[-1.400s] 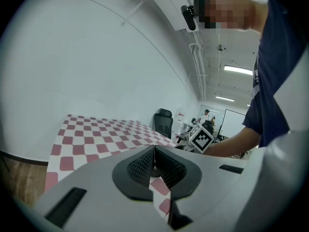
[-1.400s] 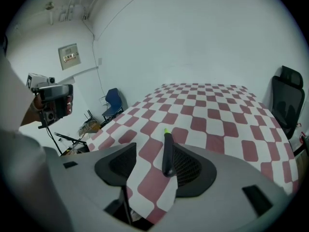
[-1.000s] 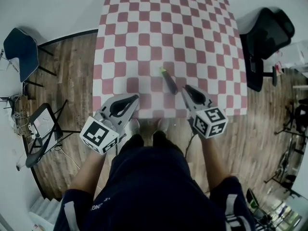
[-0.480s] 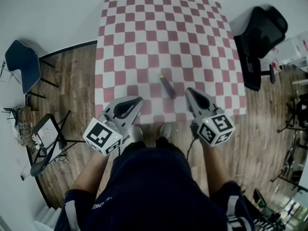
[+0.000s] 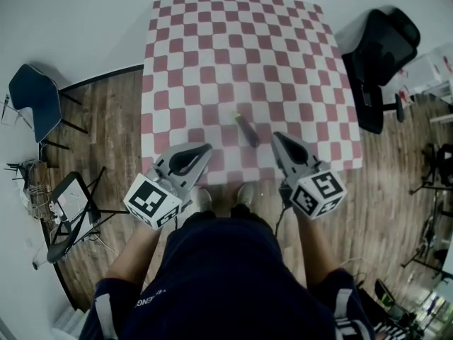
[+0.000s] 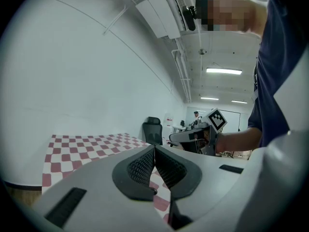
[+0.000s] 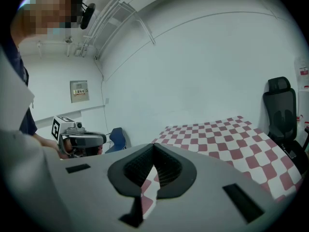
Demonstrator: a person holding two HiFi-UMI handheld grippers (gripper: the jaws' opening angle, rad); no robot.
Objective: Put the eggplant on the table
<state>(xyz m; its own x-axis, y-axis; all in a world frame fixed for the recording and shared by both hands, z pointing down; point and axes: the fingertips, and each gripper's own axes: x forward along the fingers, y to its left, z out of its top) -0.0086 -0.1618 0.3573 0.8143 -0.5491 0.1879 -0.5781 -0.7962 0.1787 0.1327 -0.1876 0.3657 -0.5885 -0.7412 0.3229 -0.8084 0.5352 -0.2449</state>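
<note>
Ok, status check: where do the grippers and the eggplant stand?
Left gripper shut, empty. Right gripper shut, empty. Eggplant lying on the checkered table, apart from both grippers. Nothing in the way.

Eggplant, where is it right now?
In the head view, the eggplant lies on the checkered table near its front edge, just left of the right hand-held gripper.

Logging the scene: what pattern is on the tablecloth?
The tablecloth is red-and-white checkered, clearest in the head view.
</note>
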